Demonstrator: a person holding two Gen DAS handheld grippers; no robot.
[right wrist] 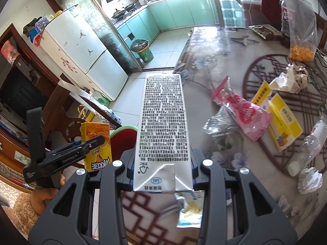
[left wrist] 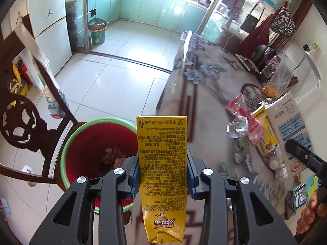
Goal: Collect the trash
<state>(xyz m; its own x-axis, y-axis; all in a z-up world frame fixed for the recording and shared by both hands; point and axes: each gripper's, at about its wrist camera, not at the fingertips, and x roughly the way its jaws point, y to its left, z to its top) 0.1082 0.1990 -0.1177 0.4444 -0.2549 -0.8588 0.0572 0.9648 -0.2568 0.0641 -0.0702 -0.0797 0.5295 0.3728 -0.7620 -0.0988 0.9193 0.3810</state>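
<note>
Yellow tea carton (left wrist: pixel 162 175) sits clamped between the jaws of the left gripper (left wrist: pixel 162 176), low in the frame beside the red bin (left wrist: pixel 90 140). Right gripper (right wrist: pixel 163 168) grips a white milk carton (right wrist: pixel 162 130) above the worktop (right wrist: pixel 214 69). Dropping seems next: both should move over the bin, then open.

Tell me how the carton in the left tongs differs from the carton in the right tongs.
The yellow tea carton in the left tongs is yellow-orange; the white carton in the right tongs is white with black print. The yellow tea carton is held beside the red bin; the white carton is above the table. Both are drink cartons clamped between blue pads.
</note>
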